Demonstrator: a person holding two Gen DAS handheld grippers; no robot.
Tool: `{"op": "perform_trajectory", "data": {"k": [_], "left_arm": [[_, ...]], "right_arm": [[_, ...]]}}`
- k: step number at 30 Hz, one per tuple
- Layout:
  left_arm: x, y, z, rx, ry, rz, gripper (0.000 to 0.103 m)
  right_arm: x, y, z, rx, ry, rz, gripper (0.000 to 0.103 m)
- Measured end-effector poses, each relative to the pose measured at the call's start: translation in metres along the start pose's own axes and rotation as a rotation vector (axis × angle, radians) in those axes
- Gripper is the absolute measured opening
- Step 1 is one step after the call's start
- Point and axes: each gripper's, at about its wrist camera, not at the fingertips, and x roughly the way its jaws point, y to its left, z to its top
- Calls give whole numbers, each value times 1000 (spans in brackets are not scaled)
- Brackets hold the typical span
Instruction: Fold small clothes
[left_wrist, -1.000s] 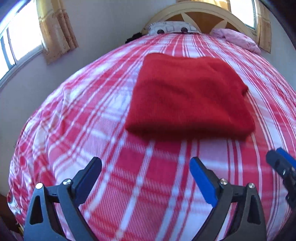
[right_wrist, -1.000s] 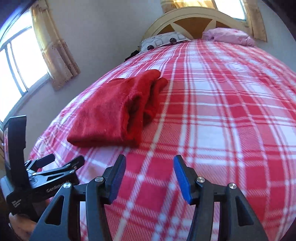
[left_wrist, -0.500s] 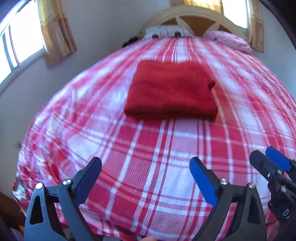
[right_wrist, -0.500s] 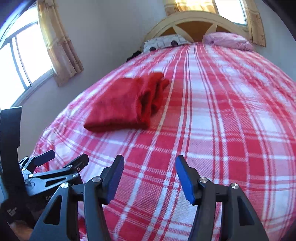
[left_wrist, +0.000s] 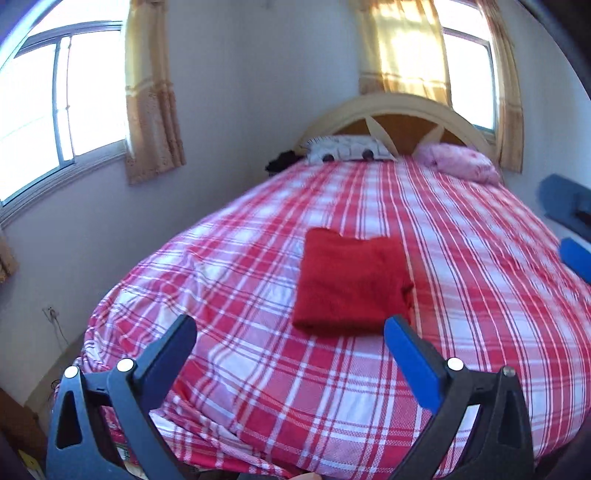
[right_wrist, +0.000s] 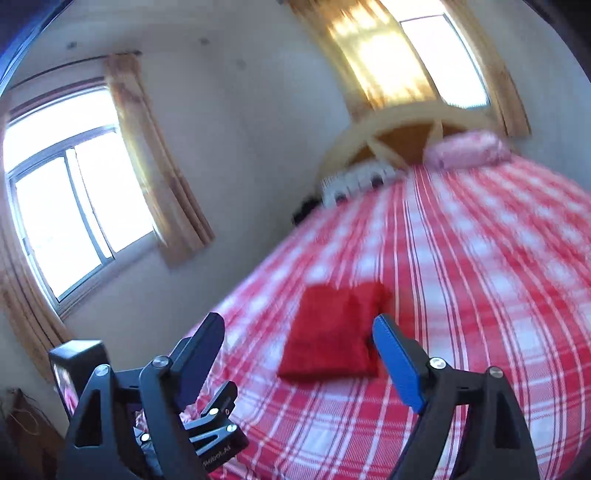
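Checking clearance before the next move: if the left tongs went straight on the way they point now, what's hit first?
Most likely the folded red garment, which sits just beyond the open left tongs on the plaid bedspread. Nothing lies between them. Depth is unclear, so bare bedspread short of it could come first.

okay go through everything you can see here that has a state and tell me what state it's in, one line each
red garment: folded into a neat rectangle, lying flat on the bed, nothing touching it.
left gripper: fingers wide apart, nothing between them, off the bed.
right gripper: fingers opening, nothing between them, off the bed.
plaid bedspread: spread over the bed, slightly wrinkled at its left edge.
curtains: drawn aside at the left window.
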Motion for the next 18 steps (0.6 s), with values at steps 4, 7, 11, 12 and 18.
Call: {"op": "perform_trajectory", "data": {"k": [4, 7, 11, 12, 18], "left_arm": [[-5, 7, 1, -20, -24, 19, 103], [-7, 6, 0, -22, -34, 4, 103], [-21, -1, -1, 7, -85, 24, 103], [-24, -3, -1, 12, -104, 29, 103], [-32, -10, -3, 10, -140, 6, 103]], "right_arm": [[-7, 9, -15, -83, -55, -102, 84], [-4, 3, -20, -101, -65, -185, 84], [-7, -10, -21, -68, -90, -219, 84], [-9, -12, -21, -64, -97, -223, 84], [-13, -15, -26, -104, -106, -273, 84]]}}
